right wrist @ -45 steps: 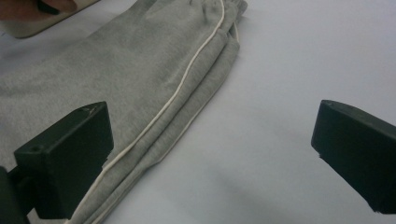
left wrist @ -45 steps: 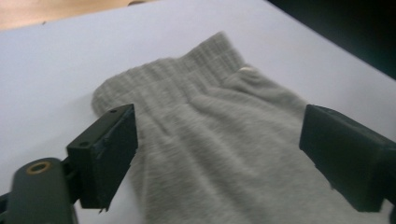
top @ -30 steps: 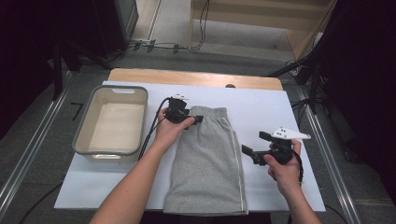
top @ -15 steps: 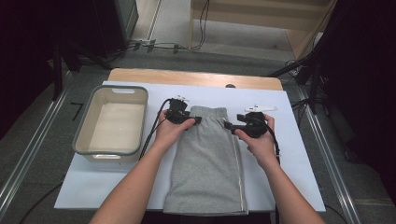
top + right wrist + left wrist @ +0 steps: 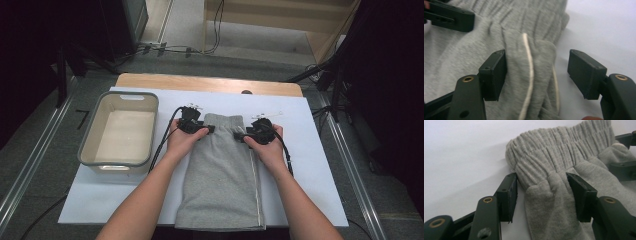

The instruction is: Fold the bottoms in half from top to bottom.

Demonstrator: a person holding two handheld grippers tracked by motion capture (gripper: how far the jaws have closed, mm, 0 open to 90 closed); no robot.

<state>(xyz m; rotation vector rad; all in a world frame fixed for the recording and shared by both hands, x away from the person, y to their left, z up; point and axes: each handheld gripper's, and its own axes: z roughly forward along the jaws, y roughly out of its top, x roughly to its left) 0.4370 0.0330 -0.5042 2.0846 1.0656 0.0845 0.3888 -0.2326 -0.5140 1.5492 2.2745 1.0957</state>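
Observation:
Grey shorts (image 5: 222, 175) lie flat on the white table cover, waistband at the far end, with a white stripe (image 5: 530, 70) down one side. My left gripper (image 5: 207, 129) sits at the waistband's left corner. Its jaws have just been closing, and in the left gripper view the gathered waistband (image 5: 549, 162) lies between the pads (image 5: 510, 192) of the left gripper (image 5: 544, 192), which stands open. My right gripper (image 5: 240, 135) is at the waistband's right corner. Its jaws have also just been closing; the right gripper (image 5: 537, 72) straddles the striped edge, with the right-hand pad (image 5: 584, 70) clear of the cloth.
A beige plastic bin (image 5: 120, 95) stands on the white table cover (image 5: 310, 165) to the left of the shorts. A wooden table edge (image 5: 210, 82) runs along the back. Cables trail from both grippers. Dark floor and rails surround the table.
My right hand has swung in from the right side of the table to the waistband's right corner. The left hand has stayed at the left corner.

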